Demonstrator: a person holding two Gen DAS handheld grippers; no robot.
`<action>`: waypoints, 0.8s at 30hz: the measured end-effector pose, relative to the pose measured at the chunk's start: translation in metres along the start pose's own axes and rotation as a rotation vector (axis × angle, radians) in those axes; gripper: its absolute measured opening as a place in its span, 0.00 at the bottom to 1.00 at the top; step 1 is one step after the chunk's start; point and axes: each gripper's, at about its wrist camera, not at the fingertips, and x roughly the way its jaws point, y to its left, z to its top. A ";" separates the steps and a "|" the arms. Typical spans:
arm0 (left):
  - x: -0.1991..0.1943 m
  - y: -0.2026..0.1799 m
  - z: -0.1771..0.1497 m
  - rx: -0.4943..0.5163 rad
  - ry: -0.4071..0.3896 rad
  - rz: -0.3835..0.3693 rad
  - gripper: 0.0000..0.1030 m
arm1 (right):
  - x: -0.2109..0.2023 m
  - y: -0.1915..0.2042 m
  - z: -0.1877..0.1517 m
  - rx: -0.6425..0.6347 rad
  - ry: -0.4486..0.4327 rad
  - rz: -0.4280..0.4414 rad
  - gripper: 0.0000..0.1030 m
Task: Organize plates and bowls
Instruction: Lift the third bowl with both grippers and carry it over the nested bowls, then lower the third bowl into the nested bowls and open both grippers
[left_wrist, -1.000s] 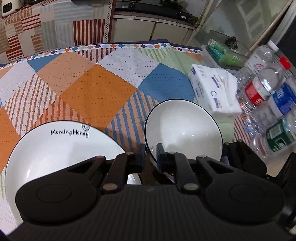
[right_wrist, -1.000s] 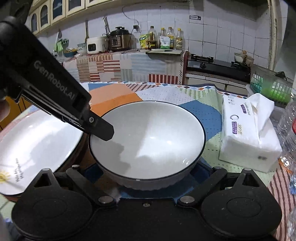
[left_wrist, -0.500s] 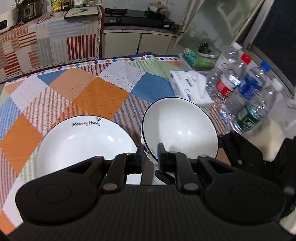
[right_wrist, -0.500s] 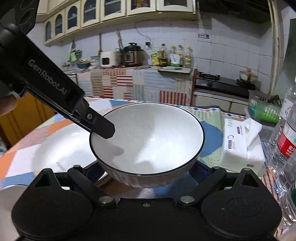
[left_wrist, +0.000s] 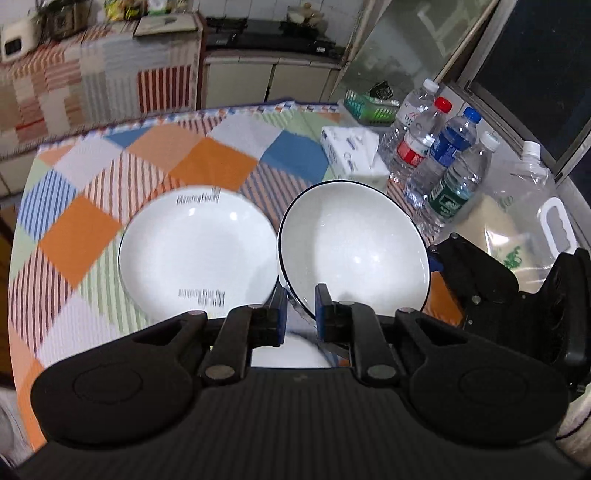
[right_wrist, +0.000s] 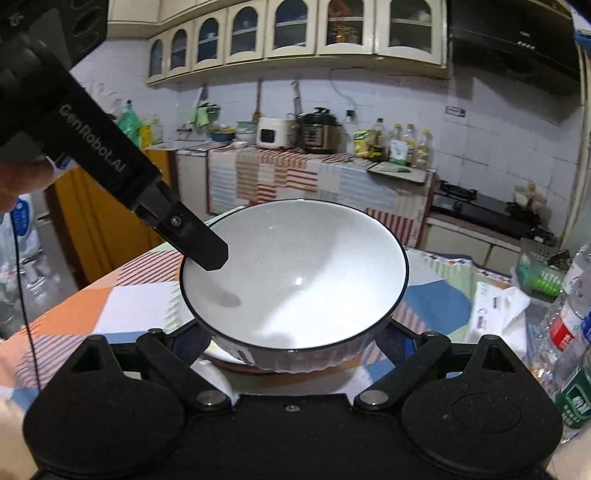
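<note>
I had the bowl held off the desk in both tools. The right hand-held gripper spread wide to cradle its ribbed wall from both sides, while the left hand-held gripper pinched the near rim, jaws nearly closed, probably to steady the tilt. The plate lay below, beside it, likely the bowl's landing spot.

White, dark-rimmed bowl; orange, blue, striped patchwork tablecloth.
</note>
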 end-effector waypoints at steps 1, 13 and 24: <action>-0.001 0.003 -0.005 -0.012 0.014 0.001 0.13 | -0.002 0.003 -0.001 -0.001 0.007 0.009 0.95; 0.010 0.037 -0.051 -0.105 0.210 0.011 0.13 | 0.004 0.042 -0.025 0.013 0.154 0.161 0.94; 0.023 0.050 -0.064 -0.146 0.300 0.024 0.13 | 0.006 0.056 -0.038 -0.019 0.216 0.246 0.92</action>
